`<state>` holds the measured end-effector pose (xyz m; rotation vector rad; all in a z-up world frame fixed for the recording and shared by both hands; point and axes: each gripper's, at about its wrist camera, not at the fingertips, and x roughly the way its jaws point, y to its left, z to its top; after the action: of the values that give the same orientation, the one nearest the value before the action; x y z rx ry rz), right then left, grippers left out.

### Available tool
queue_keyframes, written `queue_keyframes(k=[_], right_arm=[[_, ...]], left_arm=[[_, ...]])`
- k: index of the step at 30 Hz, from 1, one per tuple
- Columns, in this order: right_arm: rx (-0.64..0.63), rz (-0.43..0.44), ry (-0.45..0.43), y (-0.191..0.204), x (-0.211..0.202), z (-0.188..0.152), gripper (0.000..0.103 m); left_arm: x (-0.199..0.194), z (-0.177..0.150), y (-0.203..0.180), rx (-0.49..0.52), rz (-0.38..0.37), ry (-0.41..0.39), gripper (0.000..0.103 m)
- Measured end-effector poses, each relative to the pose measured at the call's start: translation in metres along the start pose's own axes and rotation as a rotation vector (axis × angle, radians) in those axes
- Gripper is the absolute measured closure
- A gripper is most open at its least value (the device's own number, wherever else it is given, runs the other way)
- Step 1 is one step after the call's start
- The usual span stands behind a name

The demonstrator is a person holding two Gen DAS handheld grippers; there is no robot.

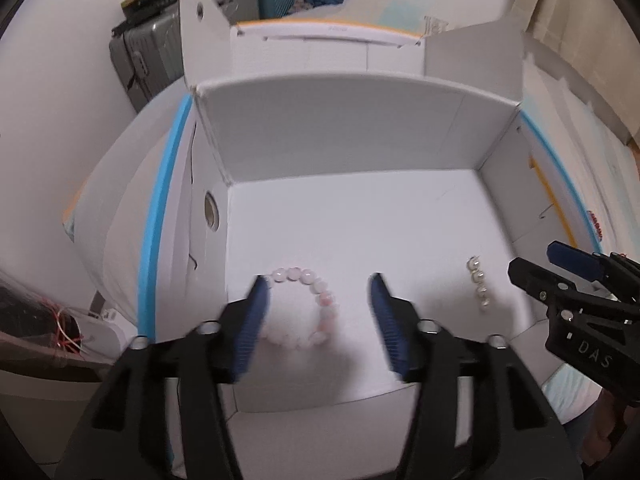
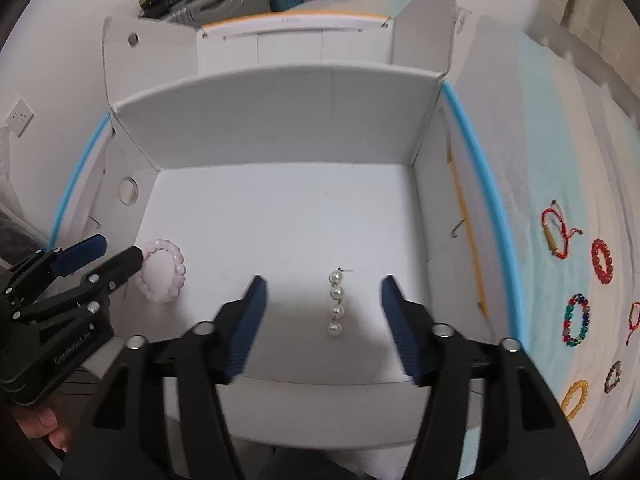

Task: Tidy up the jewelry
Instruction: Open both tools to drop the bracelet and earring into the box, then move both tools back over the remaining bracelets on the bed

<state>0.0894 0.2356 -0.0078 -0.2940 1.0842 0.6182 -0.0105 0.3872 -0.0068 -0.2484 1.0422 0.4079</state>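
Two pieces lie on the white box (image 2: 280, 216) floor: a pink bracelet (image 1: 304, 308) between the left gripper's (image 1: 318, 280) spread fingers, seemingly untouched, and a pearl strand (image 2: 336, 304) between the right gripper's (image 2: 324, 282) parted fingers.

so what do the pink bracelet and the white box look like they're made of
Pink bracelet: round, translucent pale beads with a soft gloss, likely polished stone or glass; can't tell which. White box: matte cardboard, judging by folded flaps, creased corners and punched holes.
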Motion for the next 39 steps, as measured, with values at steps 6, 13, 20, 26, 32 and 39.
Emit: queue_keyframes(k=[6, 13, 20, 26, 32, 39], right_arm=[[0.017, -0.007, -0.077, -0.024, -0.04, 0.0, 0.024], [0.071, -0.039, -0.126, -0.07, -0.074, -0.011, 0.019], [0.13, -0.091, -0.142, -0.122, -0.095, -0.033, 0.017], [0.19, -0.136, -0.156, -0.169, -0.113, -0.056, 0.016], [0.251, -0.18, -0.162, -0.212, -0.127, -0.079, 0.016], [0.324, -0.219, -0.164, -0.26, -0.139, -0.104, 0.016]], left_arm=[[-0.027, 0.007, -0.02, 0.029, 0.03, -0.076, 0.019], [-0.05, 0.008, -0.06, 0.061, -0.009, -0.121, 0.01], [-0.061, 0.004, -0.119, 0.13, -0.058, -0.144, 0.006], [-0.067, 0.0, -0.165, 0.186, -0.098, -0.148, 0.006], [-0.068, -0.004, -0.208, 0.234, -0.14, -0.152, 0.006], [-0.063, -0.012, -0.257, 0.299, -0.19, -0.145, 0.006]])
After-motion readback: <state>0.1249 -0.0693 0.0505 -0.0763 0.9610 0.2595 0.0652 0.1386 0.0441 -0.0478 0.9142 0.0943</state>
